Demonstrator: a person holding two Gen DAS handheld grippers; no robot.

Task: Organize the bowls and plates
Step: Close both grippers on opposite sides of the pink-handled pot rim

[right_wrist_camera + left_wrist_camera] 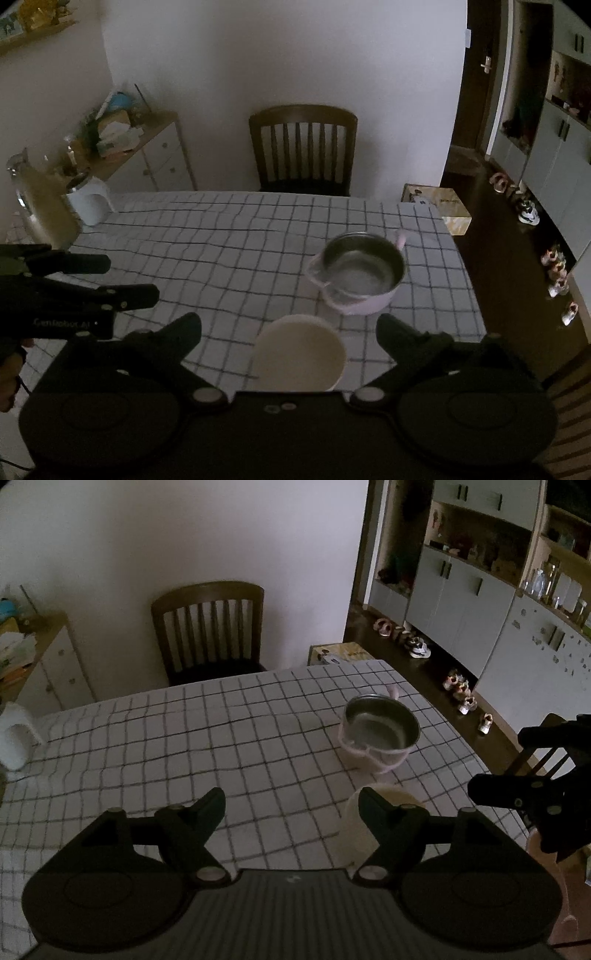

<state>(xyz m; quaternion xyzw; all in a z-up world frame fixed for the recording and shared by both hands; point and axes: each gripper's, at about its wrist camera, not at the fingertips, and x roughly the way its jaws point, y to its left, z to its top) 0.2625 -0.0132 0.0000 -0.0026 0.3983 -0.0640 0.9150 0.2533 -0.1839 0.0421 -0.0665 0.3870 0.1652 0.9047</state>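
Observation:
A steel bowl with a pink outer shell (380, 731) (360, 269) stands on the checked tablecloth at the right. A cream bowl (301, 354) stands nearer, just in front of my right gripper (290, 328), which is open above it, not touching. In the left wrist view the cream bowl (352, 834) is partly hidden behind the right finger. My left gripper (291, 799) is open and empty over the cloth. The right gripper shows at the right edge of the left wrist view (495, 764); the left gripper shows at the left of the right wrist view (129, 280).
A dark wooden chair (303, 147) stands at the table's far side. A white kettle (90, 203) and a metal jug (40, 206) stand at the far left corner. A box (439, 206) sits on the floor off the far right corner. Cabinets and shoes line the right wall.

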